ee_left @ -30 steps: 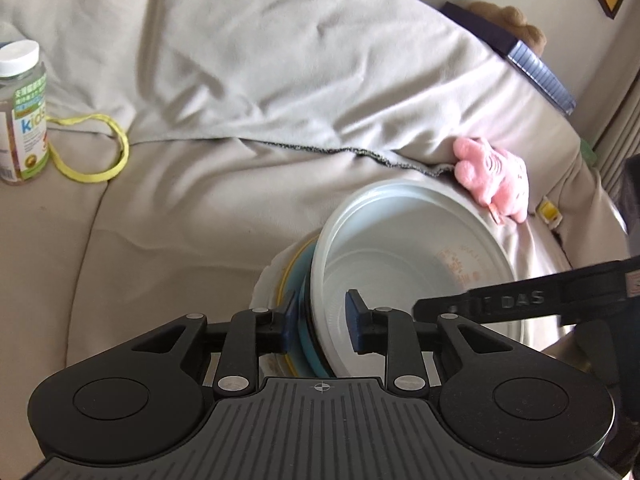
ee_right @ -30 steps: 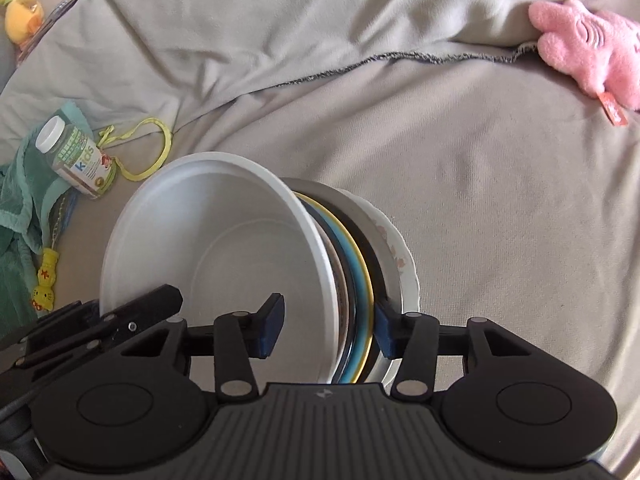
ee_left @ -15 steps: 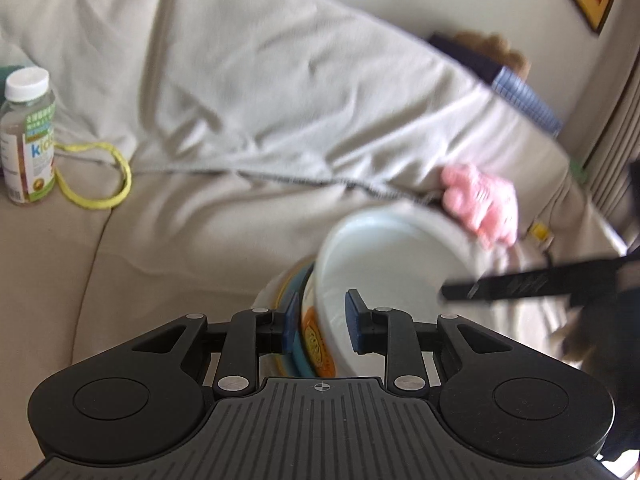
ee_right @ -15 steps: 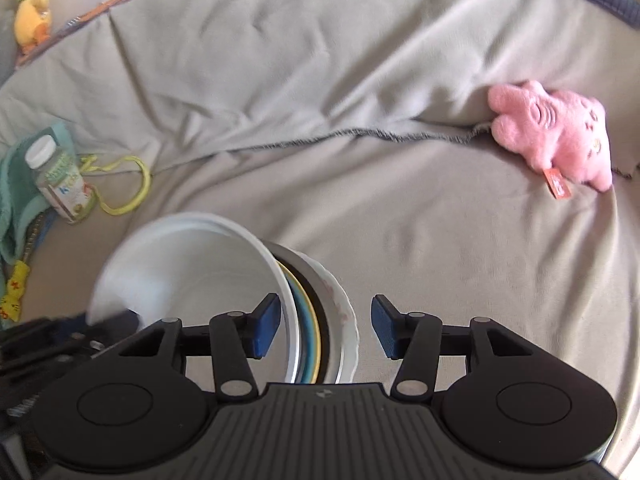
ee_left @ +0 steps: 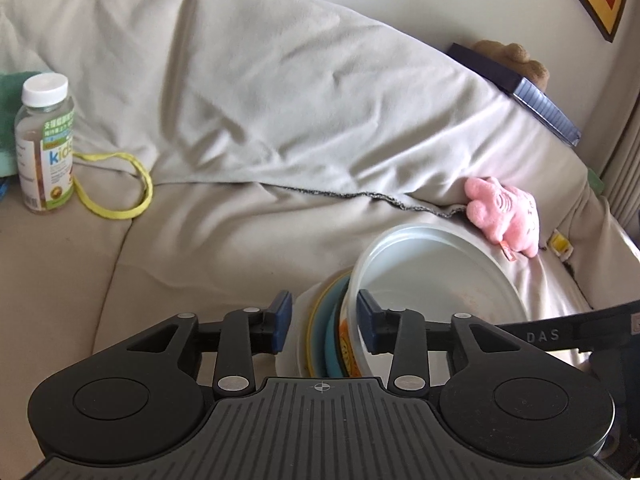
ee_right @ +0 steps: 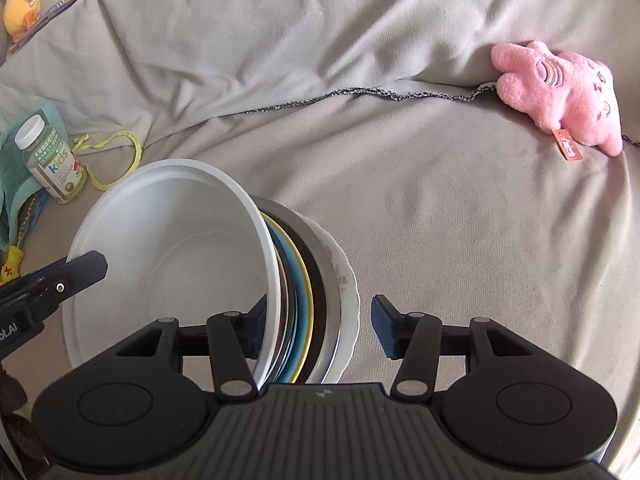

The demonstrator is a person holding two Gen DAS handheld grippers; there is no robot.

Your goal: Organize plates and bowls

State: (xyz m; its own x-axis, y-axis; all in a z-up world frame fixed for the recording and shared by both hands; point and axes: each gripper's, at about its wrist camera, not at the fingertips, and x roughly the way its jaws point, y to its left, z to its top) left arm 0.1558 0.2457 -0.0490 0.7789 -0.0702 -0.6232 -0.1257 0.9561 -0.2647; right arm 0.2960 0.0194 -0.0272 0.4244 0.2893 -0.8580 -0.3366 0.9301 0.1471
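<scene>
Holding: one mixed stack of plates [ee_right: 312,292] with a white bowl [ee_right: 168,264] nested on its open face, straddled from opposite rims by two hand-held grippers over a beige sofa cushion [ee_right: 460,220].

Item 1, left gripper [ee_left: 323,322]. Jaws apart, wider than a second ago, when the blue pads sat tight about the rims. One pad now stands just outside the outermost plate, the other inside the bowl wall.

Item 2, right gripper [ee_right: 320,326]. Jaws apart as well. Its inner pad is tucked behind the bowl rim; its outer pad stands clear of the floral plate [ee_right: 346,280], with cushion showing between them.

Item 3, the stack. Half a second ago it was blurred and on the move; it now shows sharp and sits on edge in both views. Whether its lower rim rests on the cushion cannot be told. Judgement: the loosened pads read as a set-down of the gathered pile, so the gathering part looks close to done, though an on-edge pile on soft upholstery may tip.

Item 4, legible writing. "kids" on the white-capped bottle [ee_left: 46,148], with small characters on a green band too fine to read. "DAS" on the right gripper's finger where it crosses the left view. An orange print on the bowl's outside and the tag on the pink plush toy [ee_right: 560,92] are both unreadable.

Item 5, sundry. Yellow cord [ee_left: 120,184] looped beside the bottle.
</scene>
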